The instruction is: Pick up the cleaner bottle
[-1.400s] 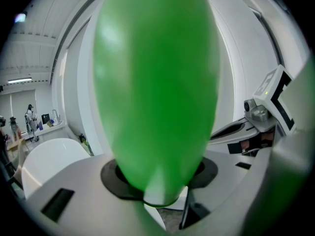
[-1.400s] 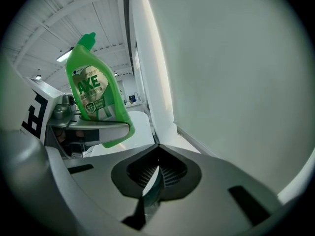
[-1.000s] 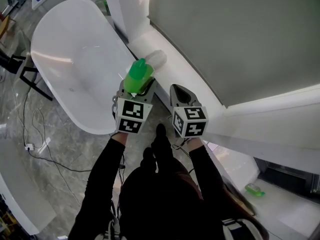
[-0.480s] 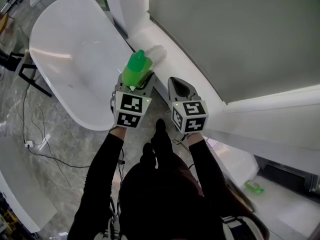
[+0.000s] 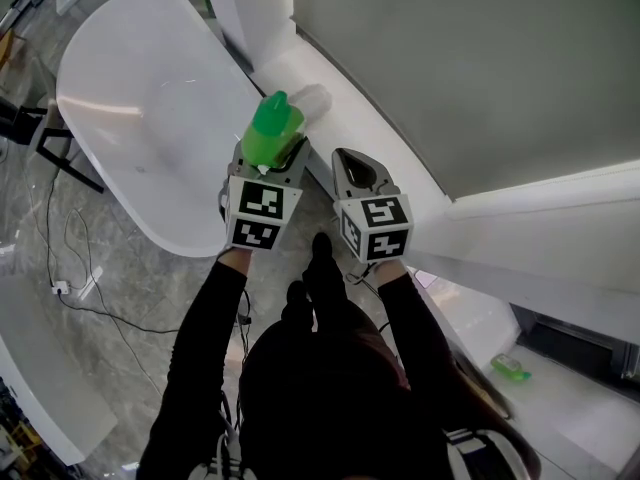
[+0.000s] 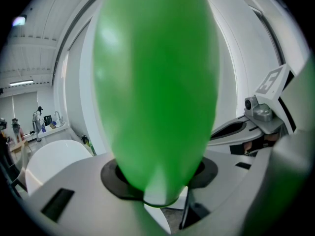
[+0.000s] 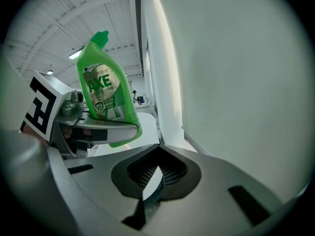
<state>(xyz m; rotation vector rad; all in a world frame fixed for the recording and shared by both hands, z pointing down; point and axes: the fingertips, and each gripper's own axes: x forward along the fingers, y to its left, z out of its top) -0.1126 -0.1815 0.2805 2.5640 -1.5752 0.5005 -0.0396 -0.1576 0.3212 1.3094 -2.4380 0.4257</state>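
Left tongs (image 5: 274,160) are clamped on the cleaner bottle (image 5: 272,128), low on its body, so the cap points up. The bottle is held in the air by the bathtub (image 5: 120,78) rim, apparently already picked up. Right tongs (image 5: 352,163) are closed and empty, parked at the bottle's 3 o'clock, likely to stay clear. Both forearms are stretched toward 12 o'clock, with the tongs pitched slightly down.
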